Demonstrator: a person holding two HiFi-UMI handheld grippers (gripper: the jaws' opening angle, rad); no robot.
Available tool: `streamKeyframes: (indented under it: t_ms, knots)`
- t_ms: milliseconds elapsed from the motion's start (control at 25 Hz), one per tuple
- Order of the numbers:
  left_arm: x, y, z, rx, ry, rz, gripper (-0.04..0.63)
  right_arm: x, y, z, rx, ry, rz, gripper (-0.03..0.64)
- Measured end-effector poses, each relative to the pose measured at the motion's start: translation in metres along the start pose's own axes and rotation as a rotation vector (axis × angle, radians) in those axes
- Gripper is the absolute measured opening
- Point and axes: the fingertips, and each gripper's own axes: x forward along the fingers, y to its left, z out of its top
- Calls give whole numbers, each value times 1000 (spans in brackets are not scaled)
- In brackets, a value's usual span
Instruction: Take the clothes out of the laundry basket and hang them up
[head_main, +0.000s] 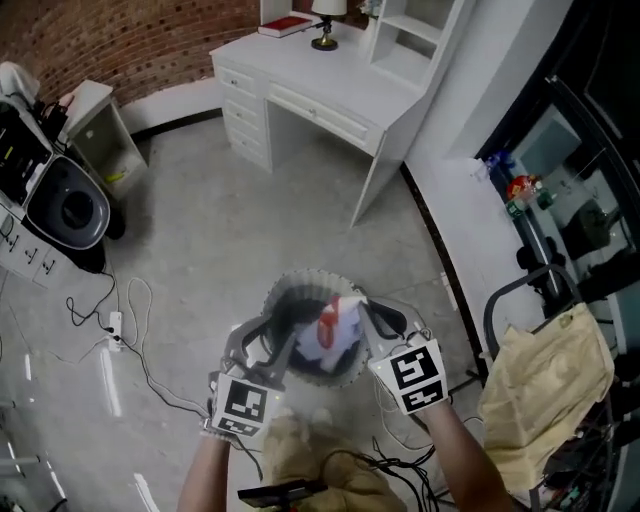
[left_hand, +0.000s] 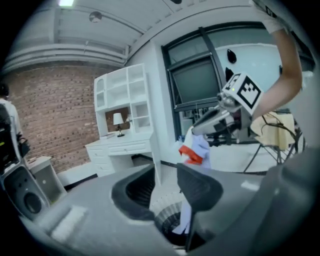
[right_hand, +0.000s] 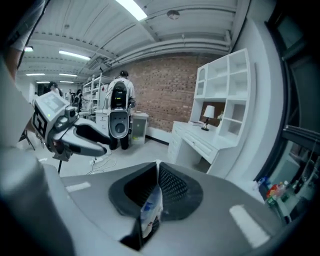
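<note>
Under the jaws the ribbed laundry basket (head_main: 300, 277) gapes dark — the right gripper (right_hand: 152, 196) pinches a crumpled white, red-patched garment (head_main: 337, 325), the left gripper (left_hand: 167, 195) holding its jaws spread.

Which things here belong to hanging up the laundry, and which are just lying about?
Job in hand: laundry basket; white and red garment, clamped in the right tongs; left tongs, open.
Lying about: white desk; lamp; red book; power strip.

White garment (head_main: 335, 325) w/ red patch, bunched, pinched in right gripper (right_hand: 157, 170) above round ribbed laundry basket (head_main: 300, 280).
</note>
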Motion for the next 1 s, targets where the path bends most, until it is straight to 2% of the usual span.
streamKeyframes:
  t_ms: [200,480,640,800,1000]
  knots:
    - [28,-41,33,78,-26,-185,146,-66,-49,44,28,-72,-184,15]
    - [51,-93,79,273,-98,-440,164,-161,-86,90,18,-143,-459,15]
    - [55,-120,98,364,-145,-543,170,-213,-90,113,3,-161,-613,15]
    - [55,-151,105,423,-174,-653,175,-262,-85,125,12,-172,-748,15]
    - [39,-215,102,495,-184,-866,213,-326,-72,127,39,-170,-912,15]
